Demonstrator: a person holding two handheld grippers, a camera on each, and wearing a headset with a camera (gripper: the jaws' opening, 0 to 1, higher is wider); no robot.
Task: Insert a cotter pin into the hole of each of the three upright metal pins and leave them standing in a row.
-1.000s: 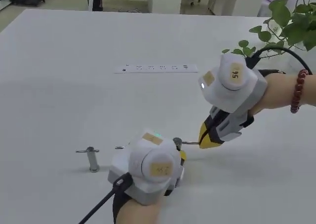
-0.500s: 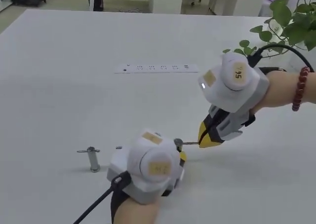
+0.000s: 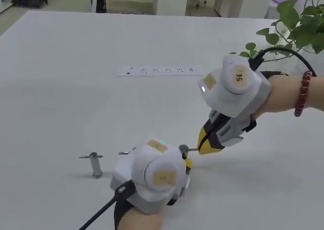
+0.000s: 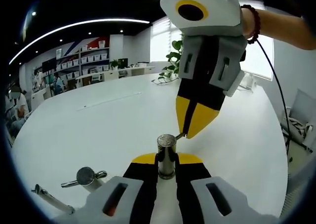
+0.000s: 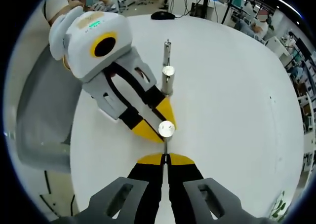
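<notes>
An upright metal pin [image 4: 167, 151] stands on the white table, and my left gripper [image 4: 167, 161] is shut on its shaft. In the head view that pin [image 3: 183, 150] shows just past the left gripper [image 3: 185, 162]. My right gripper [image 5: 166, 158] is shut on a thin cotter pin [image 5: 166, 146] whose tip meets the pin's head [image 5: 166, 129]. From the right, the right gripper [image 3: 203, 146] reaches the pin. A second pin [image 3: 94, 164] with a cotter pin through it stands to the left. A third pin [image 5: 168, 79], also crossed by a cotter pin, stands between them, mostly behind the left gripper.
A flat power strip [image 3: 159, 70] lies on the table [image 3: 61, 88] farther back. A leafy plant [image 3: 296, 22] stands at the right edge. Office shelves and people show in the distance.
My right gripper has edged left with the cotter pin, closing the gap to the held pin. The left gripper holds still.
</notes>
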